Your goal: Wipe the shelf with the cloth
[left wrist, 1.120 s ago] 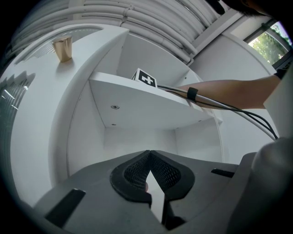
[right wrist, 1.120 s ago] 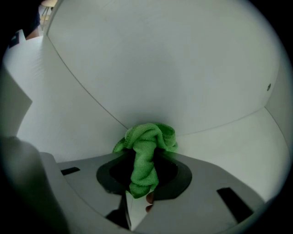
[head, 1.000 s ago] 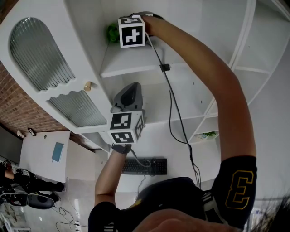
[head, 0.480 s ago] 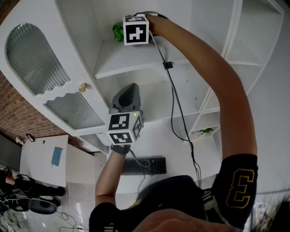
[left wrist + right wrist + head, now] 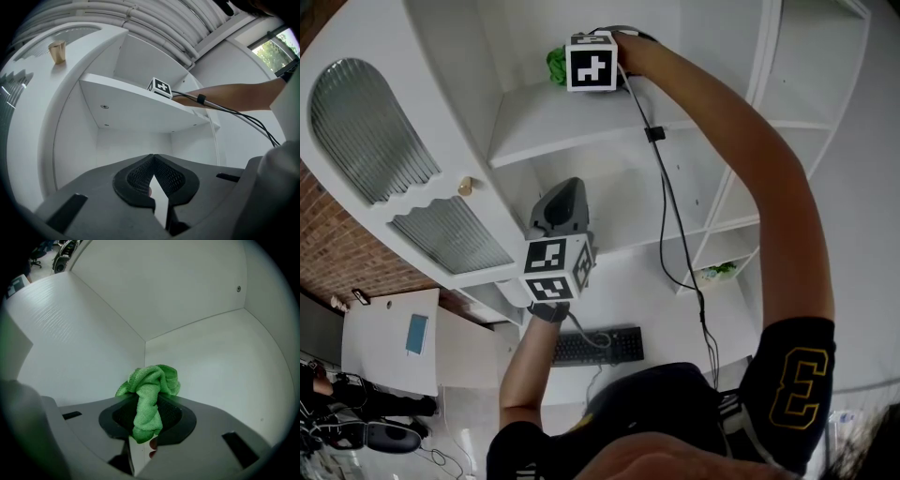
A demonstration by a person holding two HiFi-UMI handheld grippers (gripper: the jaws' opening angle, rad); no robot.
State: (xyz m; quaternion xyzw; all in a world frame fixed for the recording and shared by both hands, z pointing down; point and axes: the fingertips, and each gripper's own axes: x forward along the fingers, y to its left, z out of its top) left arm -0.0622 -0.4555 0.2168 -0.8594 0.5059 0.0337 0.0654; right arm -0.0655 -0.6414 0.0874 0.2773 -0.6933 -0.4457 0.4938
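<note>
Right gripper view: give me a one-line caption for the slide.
Bunched green cloth clamped in the right claw, facing the white shelf corner.

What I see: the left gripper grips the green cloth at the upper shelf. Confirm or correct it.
Wrong gripper: the right gripper grips the green cloth at the upper shelf; the right gripper view shows it.

Grey left gripper [image 5: 566, 187], black cable [image 5: 667, 206] — black sleeve [image 5: 814, 342], yellow emblem [image 5: 794, 394]
</note>
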